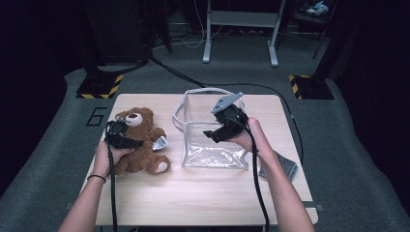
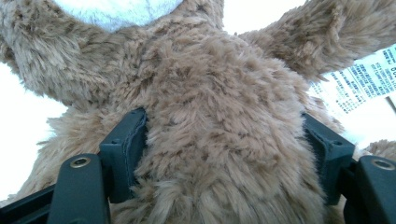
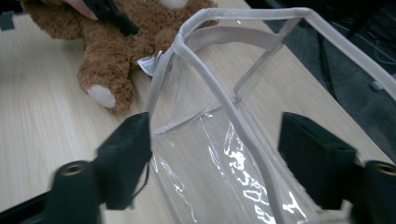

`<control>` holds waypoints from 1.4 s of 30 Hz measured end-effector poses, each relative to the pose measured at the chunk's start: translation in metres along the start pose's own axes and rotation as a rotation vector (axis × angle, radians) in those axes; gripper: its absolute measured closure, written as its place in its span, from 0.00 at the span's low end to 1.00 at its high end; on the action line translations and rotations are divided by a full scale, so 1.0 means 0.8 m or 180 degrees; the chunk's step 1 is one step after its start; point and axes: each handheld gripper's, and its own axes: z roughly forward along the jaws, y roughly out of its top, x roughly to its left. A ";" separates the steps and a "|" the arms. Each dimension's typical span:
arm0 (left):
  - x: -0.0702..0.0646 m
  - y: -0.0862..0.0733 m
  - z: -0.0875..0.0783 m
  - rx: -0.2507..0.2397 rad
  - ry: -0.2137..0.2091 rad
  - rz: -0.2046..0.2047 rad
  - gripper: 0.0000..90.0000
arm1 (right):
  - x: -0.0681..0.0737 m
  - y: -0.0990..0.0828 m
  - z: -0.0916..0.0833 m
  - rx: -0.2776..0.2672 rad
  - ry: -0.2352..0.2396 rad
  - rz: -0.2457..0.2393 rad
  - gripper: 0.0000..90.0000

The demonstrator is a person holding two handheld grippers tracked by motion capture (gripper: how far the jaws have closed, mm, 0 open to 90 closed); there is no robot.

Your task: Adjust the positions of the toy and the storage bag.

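A brown teddy bear (image 1: 142,145) lies on its back at the left of the wooden table (image 1: 193,193). My left gripper (image 1: 130,141) is shut on its body. In the left gripper view both pads sink into the fur of the teddy bear (image 2: 219,116) on either side, with my left gripper (image 2: 224,135) around its middle. A clear plastic bag (image 1: 193,116) with white trim stands open at the table's centre. My right gripper (image 1: 212,134) hovers at its right side, open. In the right gripper view the bag's rim (image 3: 219,93) runs between the spread jaws of my right gripper (image 3: 215,154), untouched by the pads.
A white label (image 1: 159,143) sticks out beside the bear's leg. A dark grey flat thing (image 1: 285,166) lies at the table's right edge under the right forearm. Cables cross the floor behind the table, near a metal stand (image 1: 241,29).
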 end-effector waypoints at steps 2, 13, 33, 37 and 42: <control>0.000 0.000 0.000 -0.0003 0.0004 -0.0004 0.31 | 0.007 -0.007 -0.017 -0.0049 -0.0081 0.0100 0.19; 0.001 -0.001 -0.001 -0.0017 -0.0021 -0.0019 0.30 | 0.054 -0.092 -0.068 -0.0207 -0.0333 0.0480 0.09; -0.003 0.003 -0.003 0.0047 0.0006 -0.0033 0.26 | 0.082 -0.289 0.035 0.0080 -0.0733 0.1631 0.00; -0.005 0.004 -0.006 -0.0001 0.0037 -0.0031 0.23 | 0.080 -0.305 0.059 0.0173 -0.0797 0.1734 0.00; -0.005 0.009 -0.016 0.0035 0.0040 -0.0067 0.18 | 0.080 -0.303 0.063 0.0219 -0.0876 0.1714 0.00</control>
